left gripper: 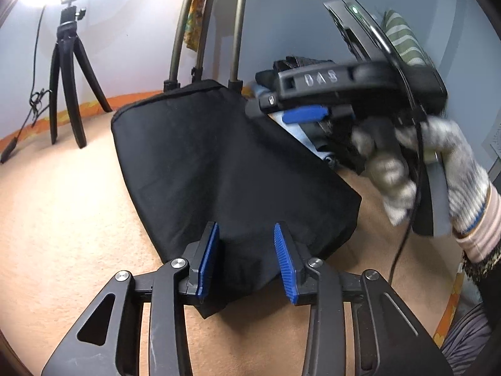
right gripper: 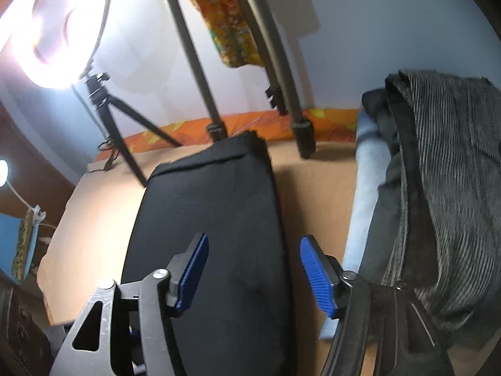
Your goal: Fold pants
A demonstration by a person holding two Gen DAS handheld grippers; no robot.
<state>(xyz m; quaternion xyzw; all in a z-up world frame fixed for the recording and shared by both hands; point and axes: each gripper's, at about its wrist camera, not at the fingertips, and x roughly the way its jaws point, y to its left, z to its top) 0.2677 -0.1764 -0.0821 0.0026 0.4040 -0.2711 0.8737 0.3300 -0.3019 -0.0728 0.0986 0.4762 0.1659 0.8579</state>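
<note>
Black pants lie folded flat on the tan surface; they also show in the right wrist view. My left gripper is open, its blue pads on either side of the near edge of the pants, gripping nothing. My right gripper is open and empty above the pants' right edge. In the left wrist view the right gripper hangs in the air at the right, held by a gloved hand.
A pile of other clothes, grey ribbed and light blue, lies at the right. A small black tripod with a bright ring light stands at the back left. Legs of a larger tripod stand behind the pants.
</note>
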